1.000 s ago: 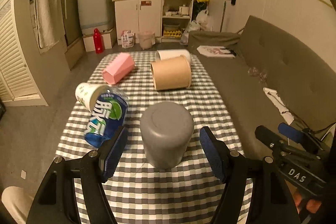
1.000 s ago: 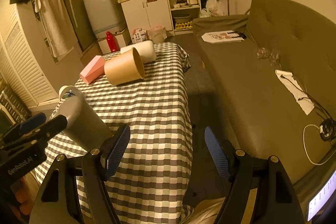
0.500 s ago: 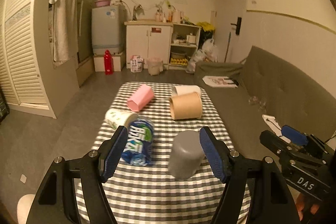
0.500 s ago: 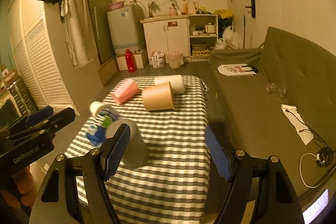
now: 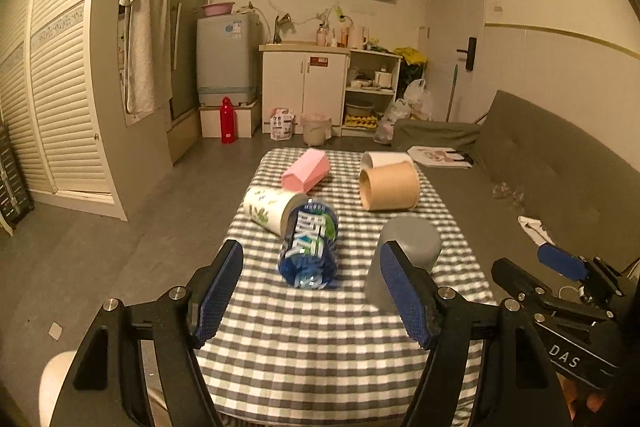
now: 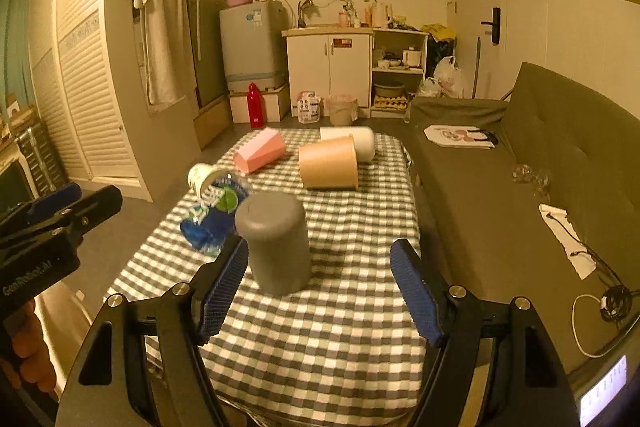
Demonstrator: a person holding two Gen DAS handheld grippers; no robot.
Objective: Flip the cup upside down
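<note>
Grippers: left gripper point(image 5: 312, 291) and right gripper point(image 6: 320, 287) both spread wide, grasping nothing.
Grey cup point(image 6: 276, 243): mouth-down on checked table point(image 6: 340, 339), base up.
Progress: flip apparently done.
Beyond: other cups lying sideways.

We saw bare checked tablecloth point(image 6: 340, 339) between the right gripper point(image 6: 320, 291) and the upturned grey cup point(image 6: 276, 243), and more to the cup's right toward the sofa point(image 6: 500, 211). On its left the lying blue bottle point(image 6: 208, 223) sat close, the floral paper cup point(image 5: 268, 207) behind it. Farther back, the kraft tub point(image 6: 330, 163), white cup point(image 6: 360, 139) and pink box point(image 6: 260, 151) blocked the far end, with a cloth gap before them.
</note>
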